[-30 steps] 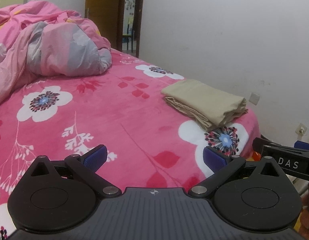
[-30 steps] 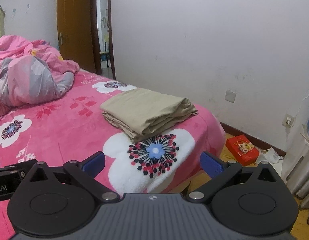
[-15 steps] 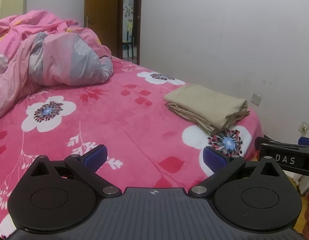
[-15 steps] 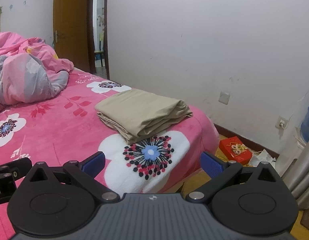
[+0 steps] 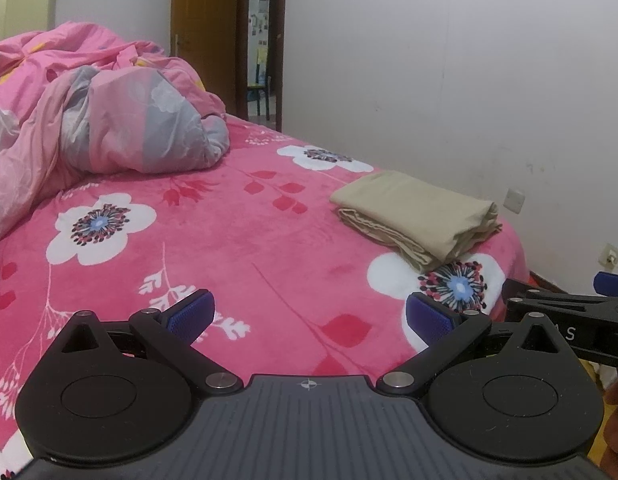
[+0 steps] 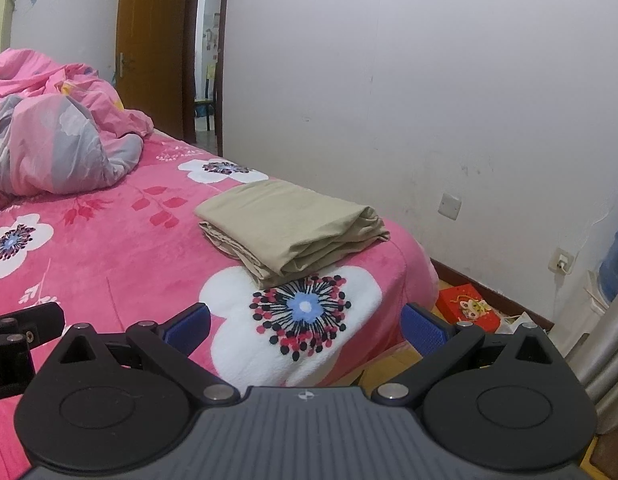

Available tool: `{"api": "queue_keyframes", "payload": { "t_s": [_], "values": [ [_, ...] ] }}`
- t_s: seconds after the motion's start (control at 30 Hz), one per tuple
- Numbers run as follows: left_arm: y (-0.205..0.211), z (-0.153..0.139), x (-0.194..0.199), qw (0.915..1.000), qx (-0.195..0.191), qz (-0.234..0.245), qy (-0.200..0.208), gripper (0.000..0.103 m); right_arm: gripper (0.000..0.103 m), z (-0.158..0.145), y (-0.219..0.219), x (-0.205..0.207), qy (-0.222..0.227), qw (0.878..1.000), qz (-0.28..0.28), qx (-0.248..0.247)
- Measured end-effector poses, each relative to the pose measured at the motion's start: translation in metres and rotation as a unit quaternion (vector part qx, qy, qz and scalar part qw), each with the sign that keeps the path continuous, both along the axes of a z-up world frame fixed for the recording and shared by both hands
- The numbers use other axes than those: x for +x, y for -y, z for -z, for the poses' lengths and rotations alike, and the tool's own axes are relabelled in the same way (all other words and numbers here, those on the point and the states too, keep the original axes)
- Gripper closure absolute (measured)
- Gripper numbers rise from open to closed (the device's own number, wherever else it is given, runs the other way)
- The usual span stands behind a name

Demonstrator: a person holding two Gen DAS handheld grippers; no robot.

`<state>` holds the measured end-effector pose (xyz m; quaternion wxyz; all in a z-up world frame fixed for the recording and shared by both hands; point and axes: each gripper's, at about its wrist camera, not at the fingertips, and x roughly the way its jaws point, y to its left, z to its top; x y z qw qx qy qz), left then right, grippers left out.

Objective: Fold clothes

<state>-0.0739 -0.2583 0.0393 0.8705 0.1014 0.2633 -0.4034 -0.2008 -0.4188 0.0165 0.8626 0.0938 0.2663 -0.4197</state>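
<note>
Left wrist view: the left gripper [image 5: 309,316], black with blue pads, has its jaws spread wide and holds nothing, poised above the pink fleece bedspread with white flowers [image 5: 213,248]. The folded beige cloth garment [image 5: 417,216] lies flat on that bedspread near its far corner, just beyond a white flower with a blue centre [image 5: 457,286]. In the right wrist view, the right gripper [image 6: 307,322] is likewise wide apart and empty, well short of the garment [image 6: 293,226]. A crumpled pink and grey quilt [image 5: 109,128] is heaped well apart from the garment.
</note>
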Motion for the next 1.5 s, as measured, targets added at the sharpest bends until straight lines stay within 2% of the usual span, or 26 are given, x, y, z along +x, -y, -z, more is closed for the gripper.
{"api": "queue_keyframes", "payload": {
  "t_s": [1.5],
  "values": [
    [-0.0013,0.0,-0.0002,1.0,0.006,0.007,-0.003,0.0,0.0,0.0023,0.0006,0.0012,-0.004,1.0,0.002,0.001]
  ]
}}
